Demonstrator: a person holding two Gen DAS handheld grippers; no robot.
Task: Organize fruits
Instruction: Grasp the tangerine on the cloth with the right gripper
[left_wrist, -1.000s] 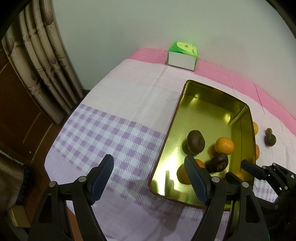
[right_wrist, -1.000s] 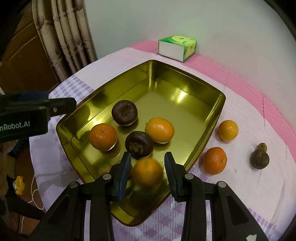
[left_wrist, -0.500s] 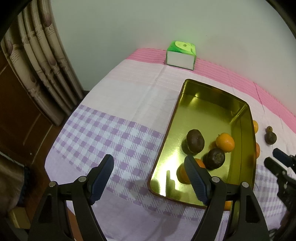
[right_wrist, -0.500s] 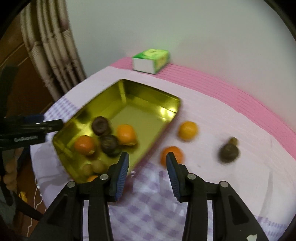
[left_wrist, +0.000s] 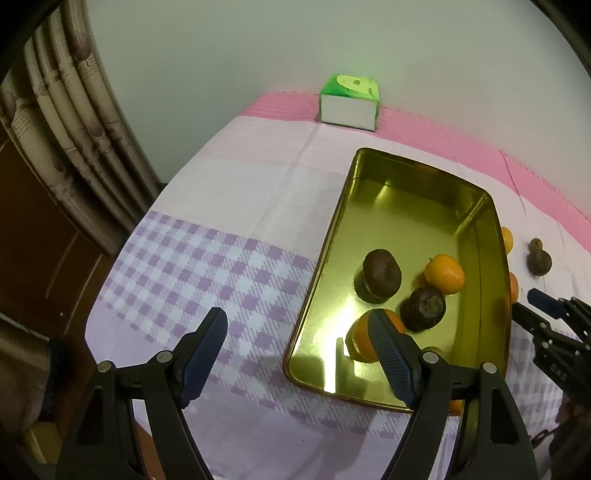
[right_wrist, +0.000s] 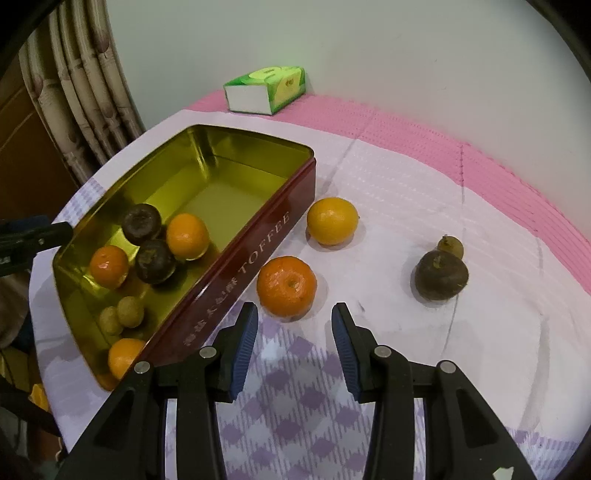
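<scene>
A gold-lined tin (right_wrist: 258, 258) with a red "TOFFEE" wall holds several oranges, two dark round fruits and two small brown ones. On the cloth to its right lie an orange (right_wrist: 287, 286), a yellower orange (right_wrist: 332, 226), a dark fruit (right_wrist: 441, 275) and a small brownish fruit (right_wrist: 450, 246). My right gripper (right_wrist: 294, 310) is open and holds nothing, its tips just short of the near orange. My left gripper (left_wrist: 295, 317) hangs open over the tin's (left_wrist: 332, 236) near left corner, nothing between its fingers. In the left wrist view the right gripper (left_wrist: 526, 301) shows beyond the tin's right wall.
A green and white tissue box (right_wrist: 266, 88) stands at the back by the wall. A curtain (left_wrist: 74, 140) hangs past the table's left edge. Checked cloth (left_wrist: 207, 273) lies bare left of the tin, and the table's near edge is close below both grippers.
My right gripper let go of the orange it held over the tin and swung right, out to the cloth in front of the loose orange. The left gripper stayed put.
</scene>
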